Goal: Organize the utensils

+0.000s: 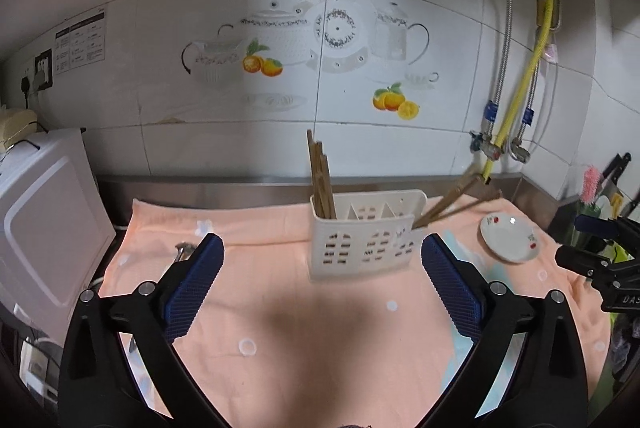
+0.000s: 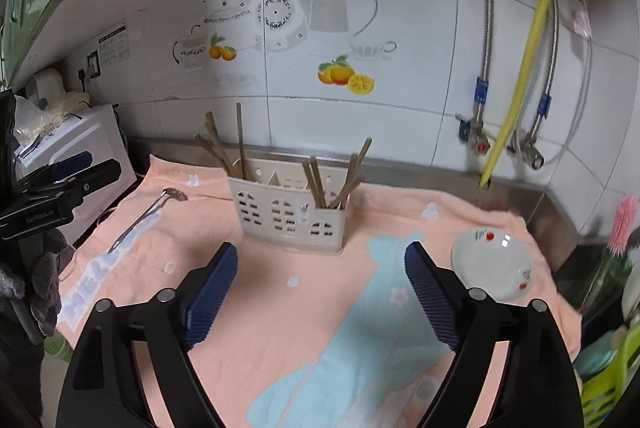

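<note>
Utensil caddy [image 1: 366, 234] holds chopsticks [image 1: 320, 183]; both hand-held grippers, left [image 1: 322, 260] and right [image 2: 320, 268], spread empty; fetch the spoon [image 2: 154, 207] left of it

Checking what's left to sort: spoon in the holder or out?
Out. The spoon lies flat on the towel, left of the holder; only chopsticks stand in it.

You see a soft matt cloth [image 2: 304, 308] over the surface, a perforated cream plastic holder [image 2: 290, 214], dull wooden chopsticks [image 1: 320, 183], a glossy ceramic saucer [image 2: 494, 266], a shiny metal spoon [image 2: 150, 211] and ribbed blue pads [image 1: 450, 284].
</note>
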`<state>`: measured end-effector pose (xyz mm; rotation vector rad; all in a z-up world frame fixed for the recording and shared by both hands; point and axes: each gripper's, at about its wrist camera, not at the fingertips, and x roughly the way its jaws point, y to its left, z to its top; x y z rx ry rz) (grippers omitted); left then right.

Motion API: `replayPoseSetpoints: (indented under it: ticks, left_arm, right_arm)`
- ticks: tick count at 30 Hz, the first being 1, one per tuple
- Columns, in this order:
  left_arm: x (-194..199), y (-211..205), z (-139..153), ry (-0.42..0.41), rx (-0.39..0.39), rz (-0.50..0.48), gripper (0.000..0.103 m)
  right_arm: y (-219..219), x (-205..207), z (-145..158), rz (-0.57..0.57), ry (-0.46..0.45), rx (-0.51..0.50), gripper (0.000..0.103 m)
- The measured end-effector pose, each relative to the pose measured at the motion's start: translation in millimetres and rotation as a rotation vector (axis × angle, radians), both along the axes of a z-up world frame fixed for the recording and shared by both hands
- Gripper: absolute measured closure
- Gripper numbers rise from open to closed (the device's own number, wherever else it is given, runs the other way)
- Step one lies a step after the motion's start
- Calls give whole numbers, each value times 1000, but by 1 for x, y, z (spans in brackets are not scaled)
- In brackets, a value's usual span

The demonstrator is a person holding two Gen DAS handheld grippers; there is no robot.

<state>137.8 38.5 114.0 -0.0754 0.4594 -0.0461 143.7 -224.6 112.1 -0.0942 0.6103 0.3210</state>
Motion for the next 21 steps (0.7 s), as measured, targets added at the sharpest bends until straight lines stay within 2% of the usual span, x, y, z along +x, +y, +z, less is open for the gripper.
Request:
replayPoseSetpoints:
  ticks: [5, 14, 21]
  left_arm:
    - [-19, -2, -12, 17, 0, -8, 5]
    - [-52, -6, -30, 15, 4, -2, 5]
    - [-71, -3, -42, 16, 4, -1, 5]
  right_arm:
    - [0, -19, -12, -4, -3, 11, 11]
    - [3, -48, -30, -34, -40, -39, 7]
    - [-8, -61, -44, -59, -19, 37, 7]
